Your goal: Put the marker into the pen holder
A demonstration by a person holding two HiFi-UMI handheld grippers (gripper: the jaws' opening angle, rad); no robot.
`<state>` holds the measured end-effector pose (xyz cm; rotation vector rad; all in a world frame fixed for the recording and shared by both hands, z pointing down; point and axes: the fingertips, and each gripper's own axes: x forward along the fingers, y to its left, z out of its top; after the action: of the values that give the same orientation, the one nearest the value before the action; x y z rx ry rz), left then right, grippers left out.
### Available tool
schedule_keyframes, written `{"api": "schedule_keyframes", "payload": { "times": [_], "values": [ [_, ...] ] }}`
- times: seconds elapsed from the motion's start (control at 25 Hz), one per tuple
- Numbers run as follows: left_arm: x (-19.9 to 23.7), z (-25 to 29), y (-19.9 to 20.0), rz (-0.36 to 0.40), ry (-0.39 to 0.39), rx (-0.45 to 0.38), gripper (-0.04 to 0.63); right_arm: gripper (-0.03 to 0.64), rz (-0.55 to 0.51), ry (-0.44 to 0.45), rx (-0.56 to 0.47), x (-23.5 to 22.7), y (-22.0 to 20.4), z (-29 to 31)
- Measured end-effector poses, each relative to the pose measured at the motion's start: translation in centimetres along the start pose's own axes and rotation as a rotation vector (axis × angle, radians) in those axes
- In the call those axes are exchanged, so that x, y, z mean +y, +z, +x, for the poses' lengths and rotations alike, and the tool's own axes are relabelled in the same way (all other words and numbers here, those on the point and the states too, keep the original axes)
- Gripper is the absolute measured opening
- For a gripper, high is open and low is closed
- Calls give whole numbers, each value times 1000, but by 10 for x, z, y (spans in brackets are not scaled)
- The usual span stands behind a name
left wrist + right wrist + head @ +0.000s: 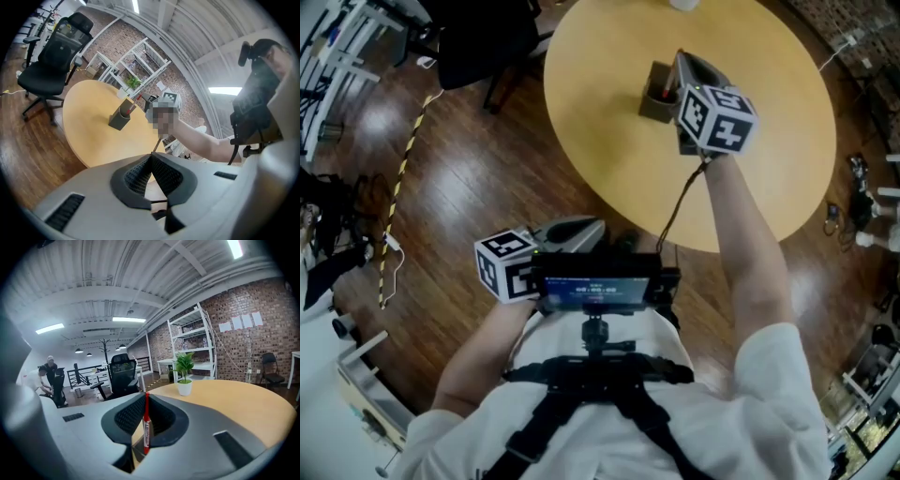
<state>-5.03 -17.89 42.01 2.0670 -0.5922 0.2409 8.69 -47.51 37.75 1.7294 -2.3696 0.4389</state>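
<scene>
Right gripper [146, 399] at the pen holder [656, 98], red marker [146, 427] clamped between its jaws.

The round wooden table [769, 178] fills the far right of the head view. The left gripper [151, 156] hangs near the person's body, off the table's near edge, with its jaws together on nothing. The right gripper reaches over the table's far side, just right of the dark pen holder. The marker runs along its jaws and reaches the holder's mouth; whether its end is inside I cannot tell.
</scene>
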Motion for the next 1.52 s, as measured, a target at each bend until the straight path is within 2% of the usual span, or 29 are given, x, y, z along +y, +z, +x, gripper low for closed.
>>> {"api": "schedule_keyframes", "payload": {
  "times": [0.2, 0.76, 1.24, 1.52],
  "values": [
    [5, -3, -3, -12, 15, -8, -3, 29, -28, -31, 81, -6, -36, 20],
    [1, -3, -3, -8, 6, 4, -5, 29, 13, -83, 248, -9, -103, 24],
    [-1, 0, -1, 1, -17, 3, -3, 54, -3, -66, 242, -9, -95, 13],
    [-5, 6, 2, 24, -38, -4, -3, 52, -15, -91, 234, -14, -90, -19]
  ]
}}
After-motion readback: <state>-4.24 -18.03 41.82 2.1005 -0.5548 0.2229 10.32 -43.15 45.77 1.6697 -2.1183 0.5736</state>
